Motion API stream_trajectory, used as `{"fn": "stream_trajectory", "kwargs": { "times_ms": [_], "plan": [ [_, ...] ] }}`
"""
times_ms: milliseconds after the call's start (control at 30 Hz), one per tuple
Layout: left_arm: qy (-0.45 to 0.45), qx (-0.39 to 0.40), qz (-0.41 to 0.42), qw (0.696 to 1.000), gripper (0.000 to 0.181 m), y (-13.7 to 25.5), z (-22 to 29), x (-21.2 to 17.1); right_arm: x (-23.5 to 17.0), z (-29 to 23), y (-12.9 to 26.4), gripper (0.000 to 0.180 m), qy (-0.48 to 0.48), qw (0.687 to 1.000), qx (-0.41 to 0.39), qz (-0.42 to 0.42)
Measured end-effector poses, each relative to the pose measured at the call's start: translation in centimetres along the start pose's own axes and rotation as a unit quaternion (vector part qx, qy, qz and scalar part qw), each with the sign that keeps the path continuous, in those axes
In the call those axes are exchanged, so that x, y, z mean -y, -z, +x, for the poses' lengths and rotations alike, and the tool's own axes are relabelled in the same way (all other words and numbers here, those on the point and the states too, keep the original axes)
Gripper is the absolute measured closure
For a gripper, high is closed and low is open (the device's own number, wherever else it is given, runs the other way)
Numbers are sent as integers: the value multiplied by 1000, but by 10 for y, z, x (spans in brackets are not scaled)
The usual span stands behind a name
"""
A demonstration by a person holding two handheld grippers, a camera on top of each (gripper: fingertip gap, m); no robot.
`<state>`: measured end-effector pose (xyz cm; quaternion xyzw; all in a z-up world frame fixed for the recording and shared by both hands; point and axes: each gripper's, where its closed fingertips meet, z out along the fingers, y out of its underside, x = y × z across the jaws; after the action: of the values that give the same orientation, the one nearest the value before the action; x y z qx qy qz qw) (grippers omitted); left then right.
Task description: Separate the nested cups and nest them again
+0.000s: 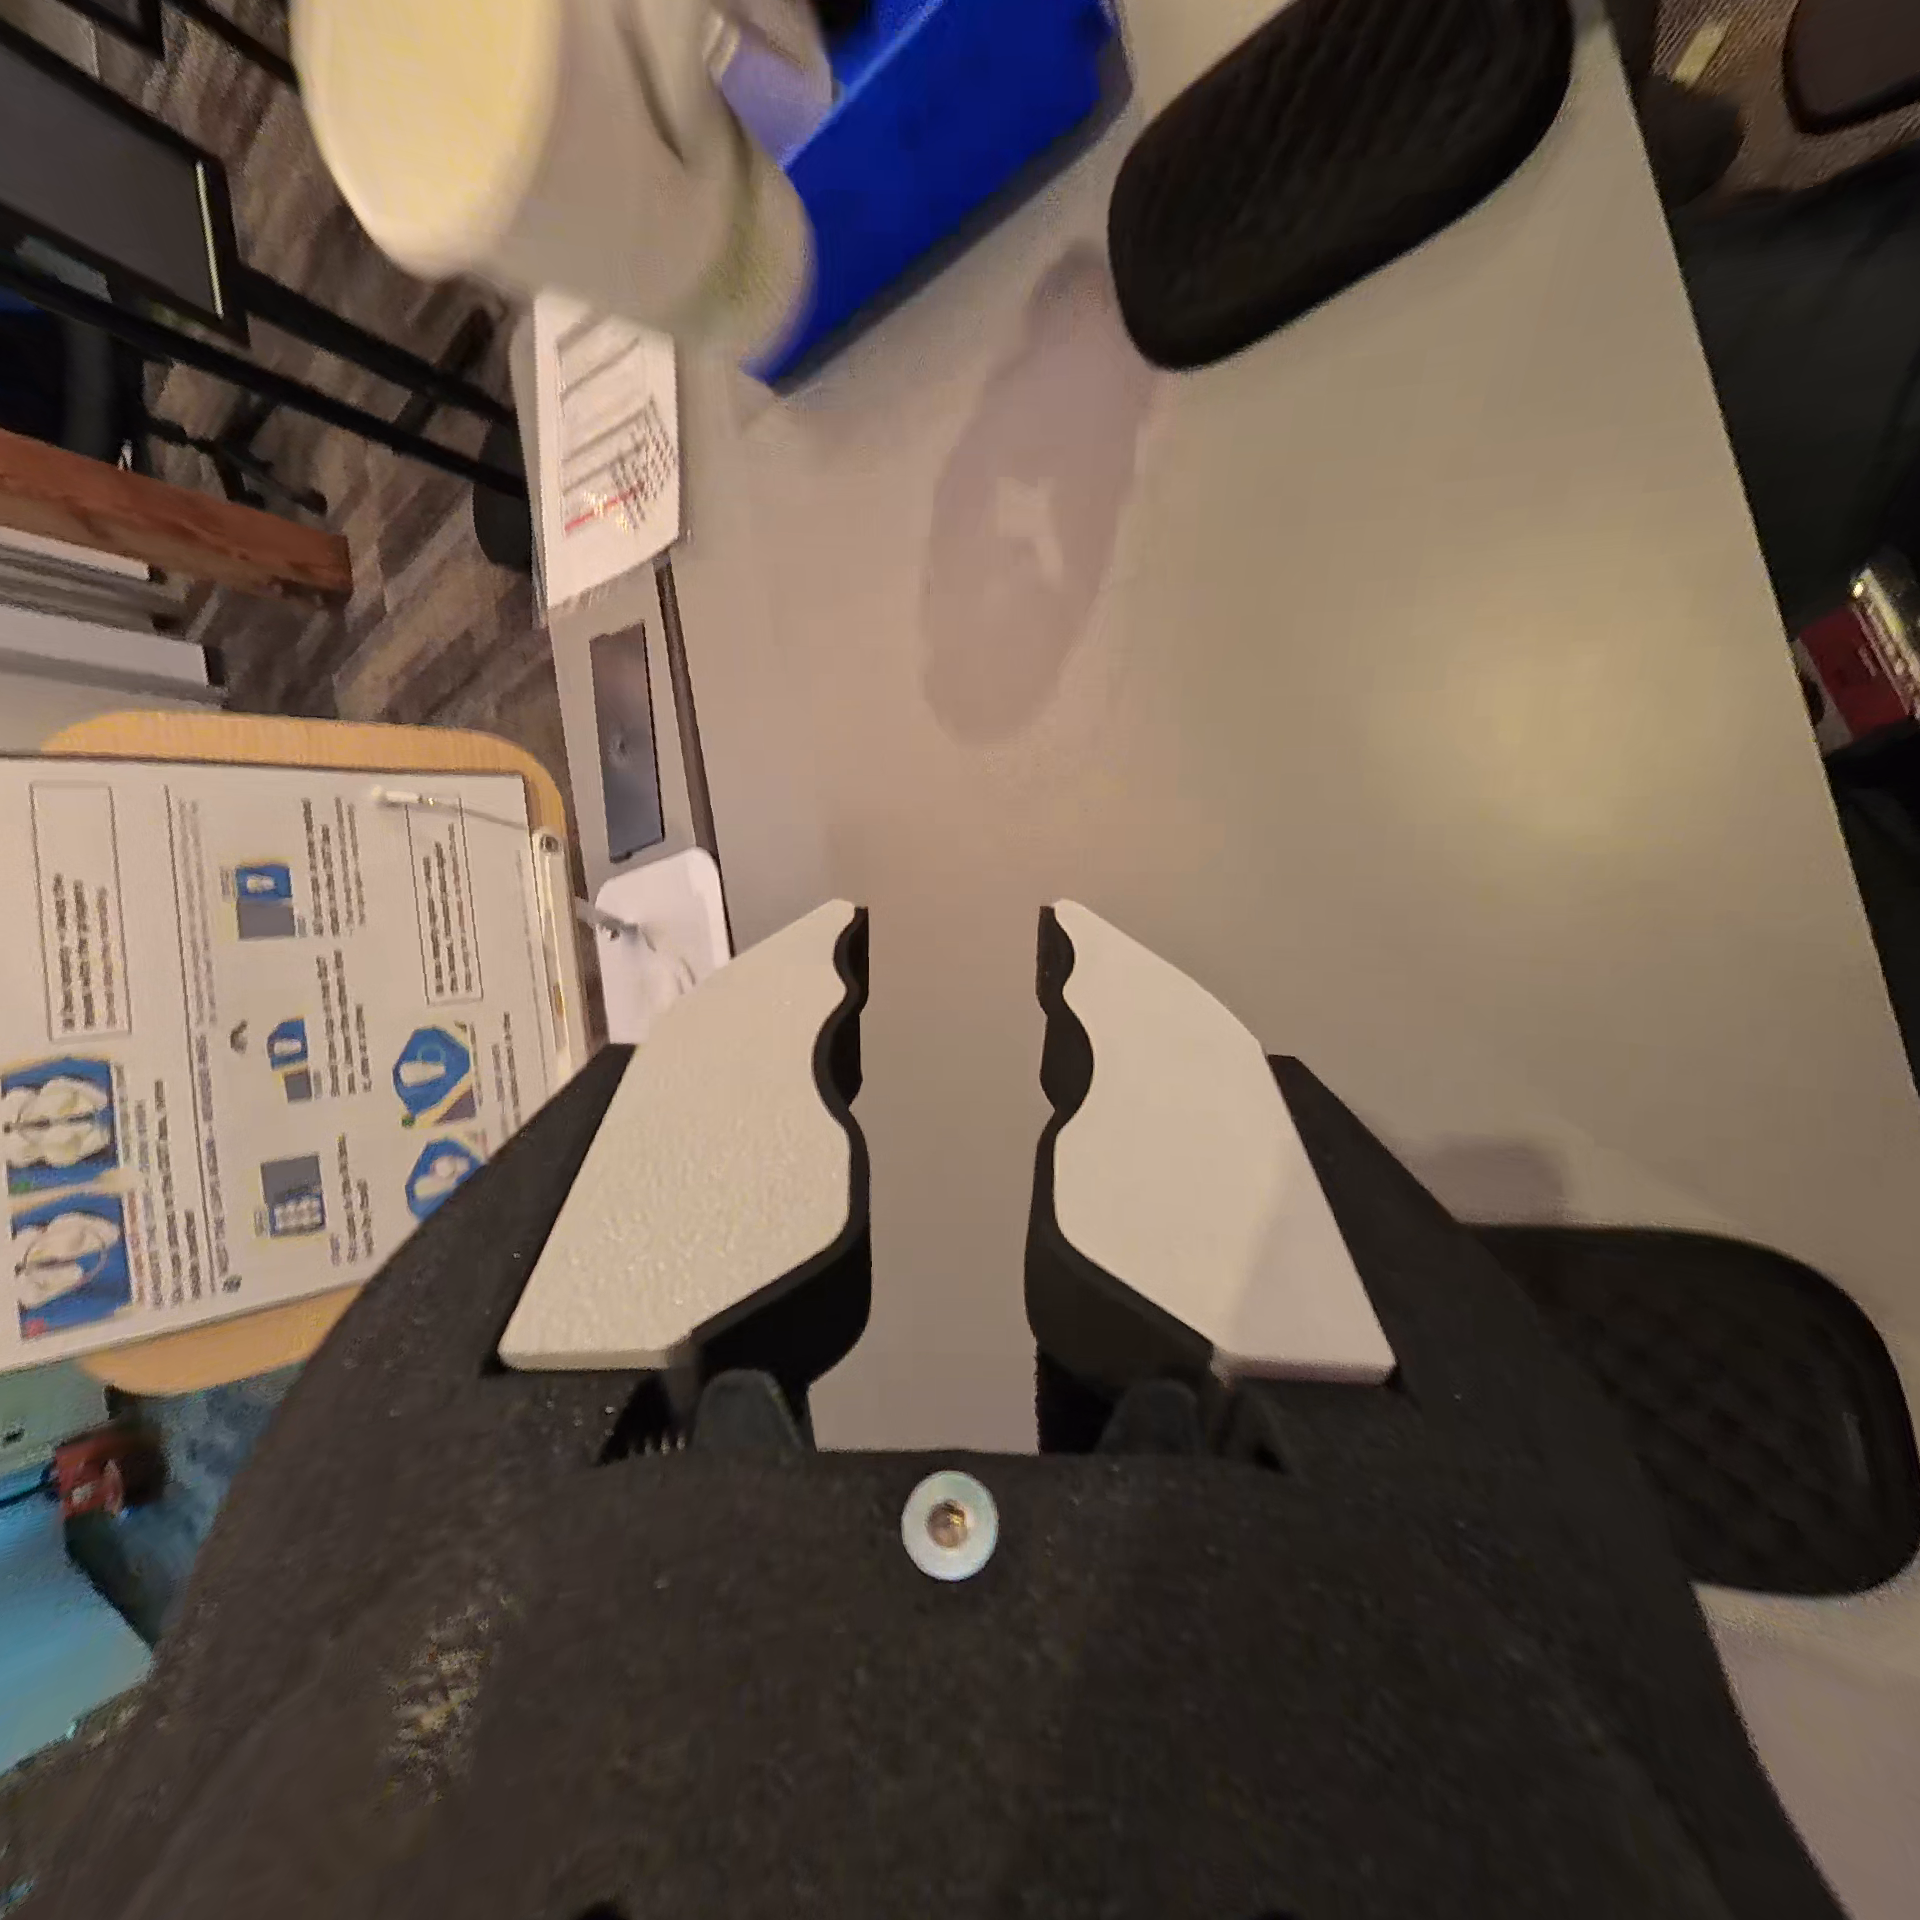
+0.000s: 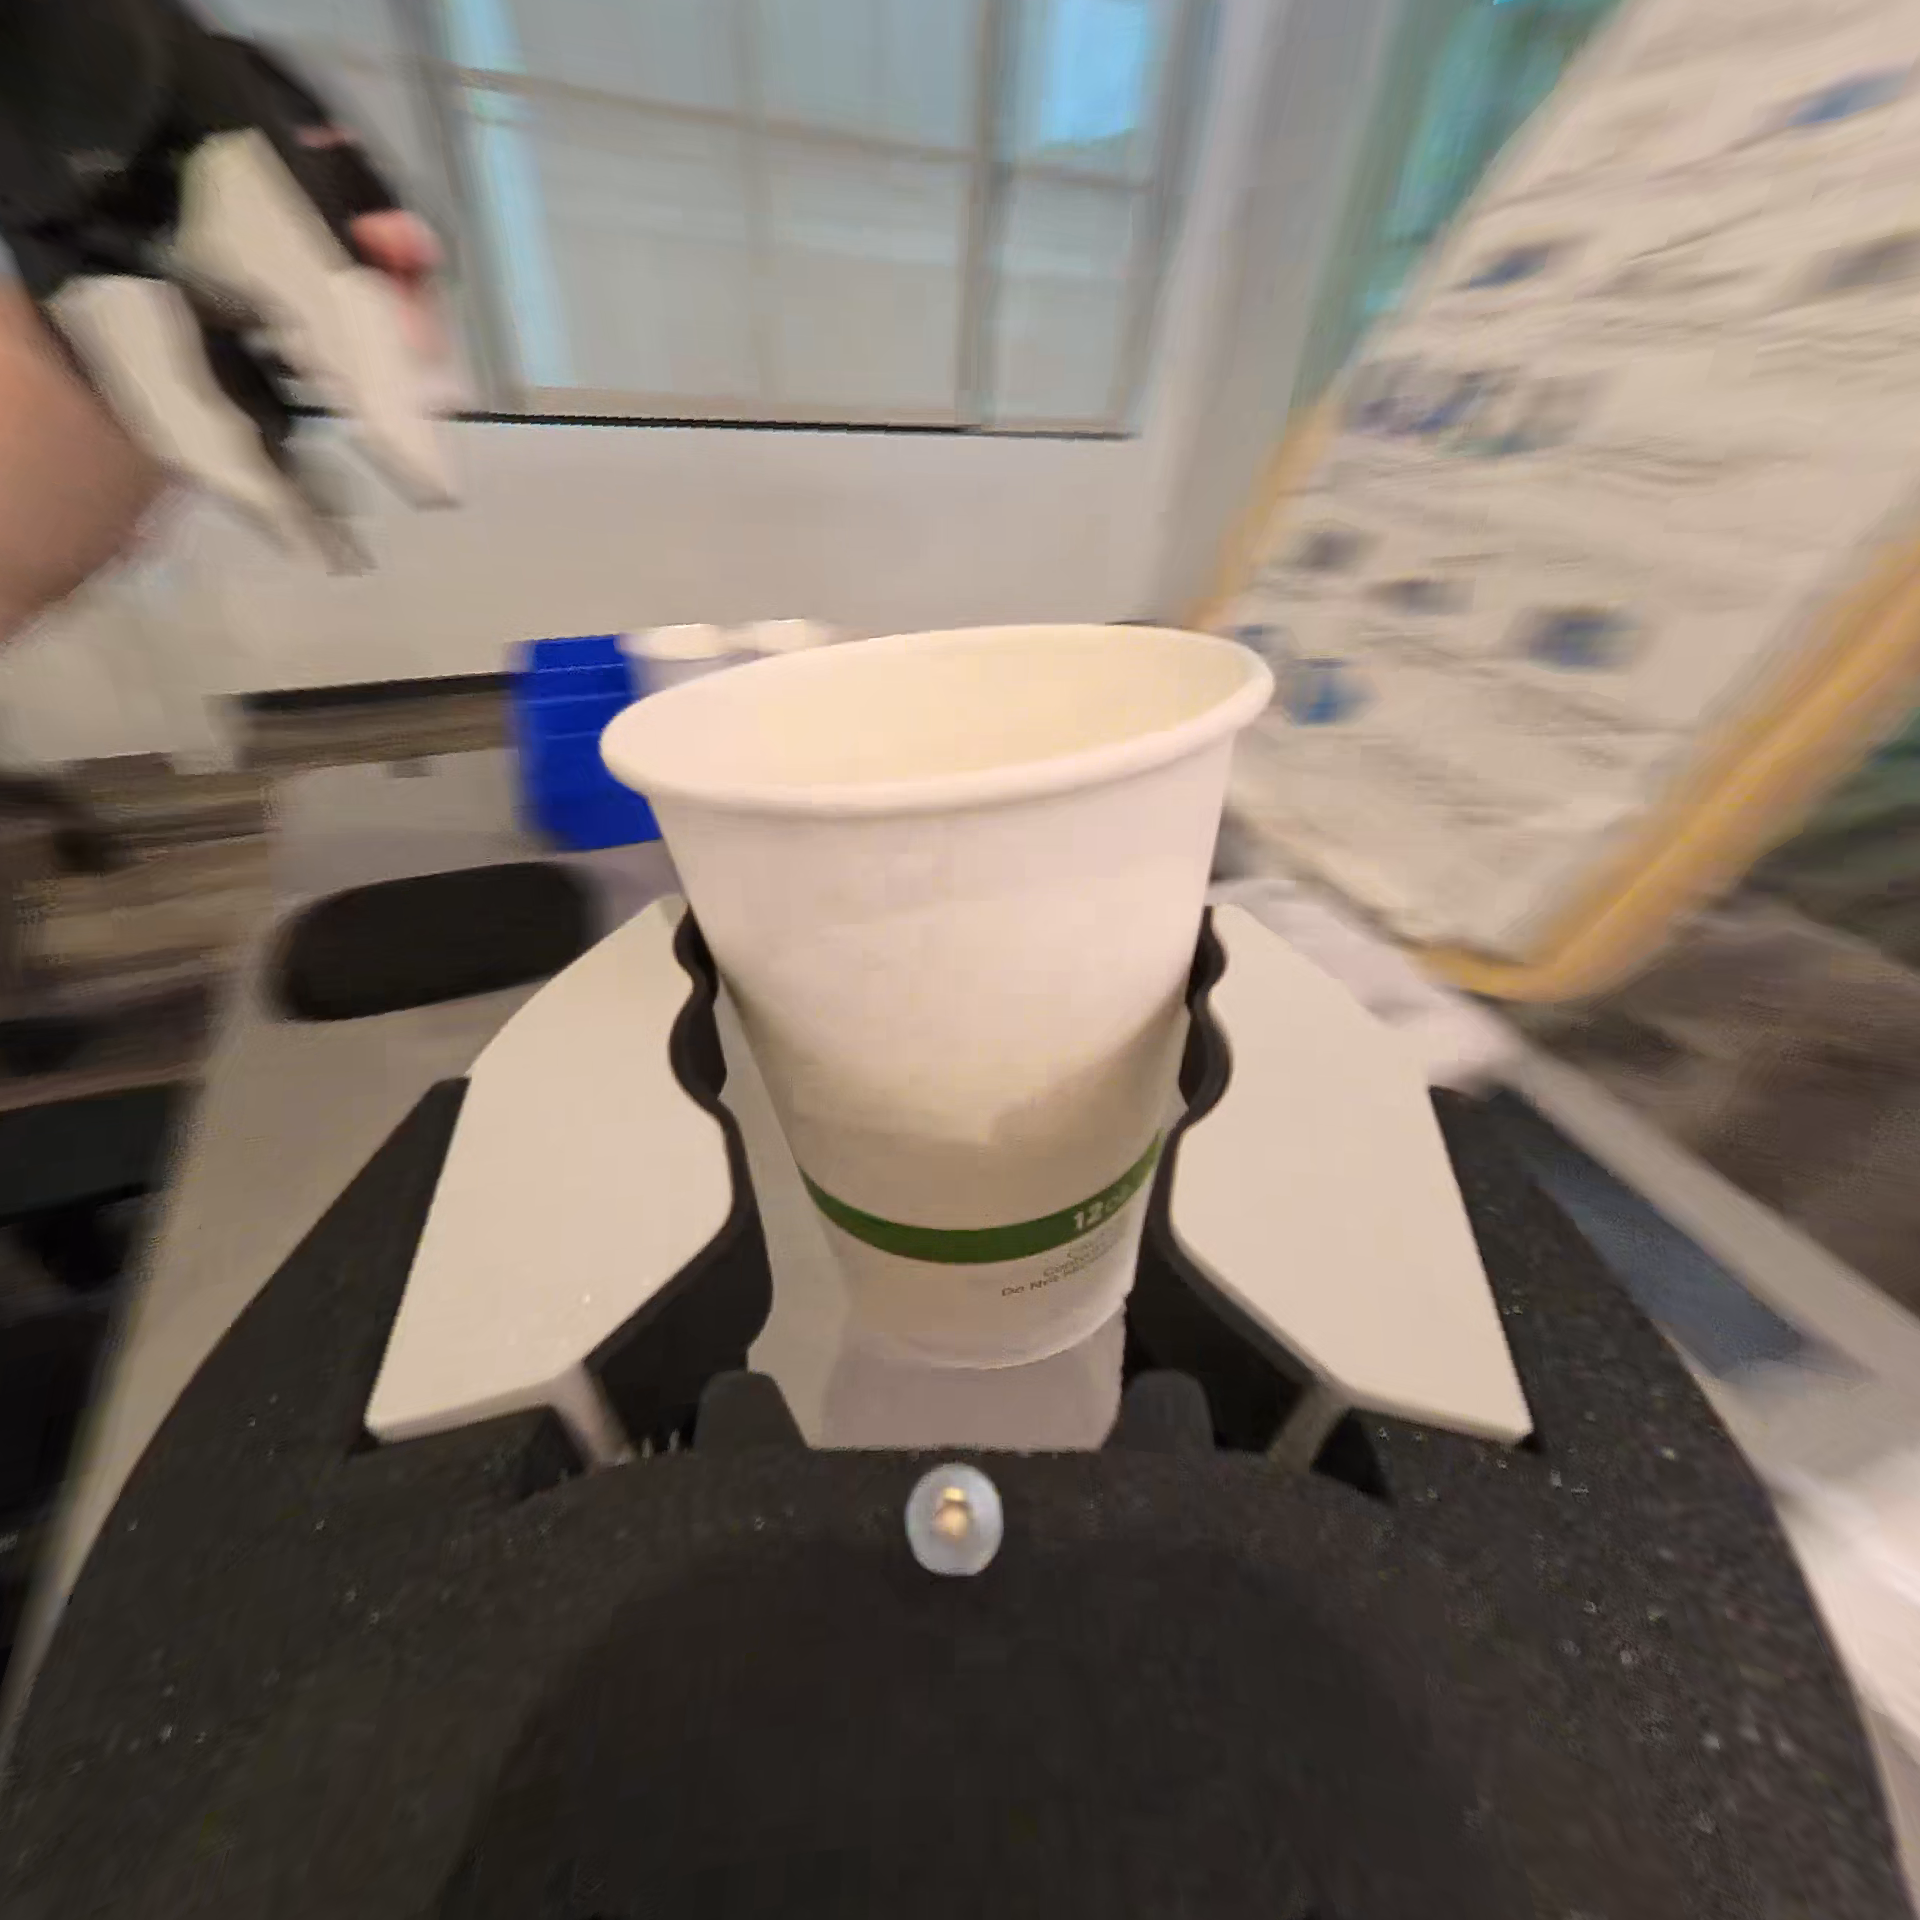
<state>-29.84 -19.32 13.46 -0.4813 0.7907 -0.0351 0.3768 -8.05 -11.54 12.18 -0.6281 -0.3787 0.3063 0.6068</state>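
My right gripper [image 2: 948, 925] is shut on a white paper cup [image 2: 935, 997] with a green band near its base. It holds the cup tilted, mouth up, above the grey table [image 2: 312, 1195]. I cannot tell whether another cup sits inside it. The same cup shows blurred at the top left of the left wrist view [image 1: 499, 156], seen from its base. My left gripper [image 1: 951, 920] is open and empty above the table [image 1: 1351, 831]. It also appears blurred at the upper left of the right wrist view [image 2: 281, 395], apart from the cup.
A blue bin [image 1: 935, 156] stands on the far side of the table, also in the right wrist view [image 2: 571, 738]. Two black pads [image 1: 1330, 177] [image 1: 1714, 1423] lie on the table. A printed instruction board [image 1: 260, 1039] sits off the table's left edge. A paper sheet [image 1: 613, 447] lies by that edge.
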Motion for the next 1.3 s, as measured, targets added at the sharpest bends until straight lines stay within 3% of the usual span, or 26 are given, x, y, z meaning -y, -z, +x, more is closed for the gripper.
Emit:
{"fn": "stream_trajectory", "kwargs": {
  "times_ms": [67, 133, 200, 300, 467, 900, 1133, 1200, 1300],
  "plan": [
    [-4, 4, -19, 1000, 151, 5, 6, -11, 5, 81, 69, 94, 21, 985, -169, 7],
    [-7, 6, -30, 1000, 152, 8, 12, -17, -6, 147, 142, 94, -18, 957, -288, 40],
    [-8, 9, -33, 999, 152, 8, 15, -18, -36, 189, 199, 94, -83, 924, -366, 73],
    [-10, 10, -36, 999, 152, 7, 16, -16, -75, 211, 235, 94, -120, 895, -415, 111],
    [-11, 11, -46, 999, 153, 9, 14, -12, -117, 221, 235, 93, -107, 883, -448, 91],
    [-14, 4, -71, 997, 154, 9, 21, -17, -165, 222, 222, 91, -123, 890, -438, 33],
    [-21, 24, -62, 998, 157, 17, 16, -16, -193, 209, 229, 70, -132, 880, -449, -83],
    [-18, 31, -66, 997, 157, 21, 14, -21, -196, 202, 230, 67, -115, 881, -443, -117],
    [-2, 49, -82, 995, 156, 31, 6, -39, -177, 192, 230, 65, -94, 893, -430, -100]
  ]
}}
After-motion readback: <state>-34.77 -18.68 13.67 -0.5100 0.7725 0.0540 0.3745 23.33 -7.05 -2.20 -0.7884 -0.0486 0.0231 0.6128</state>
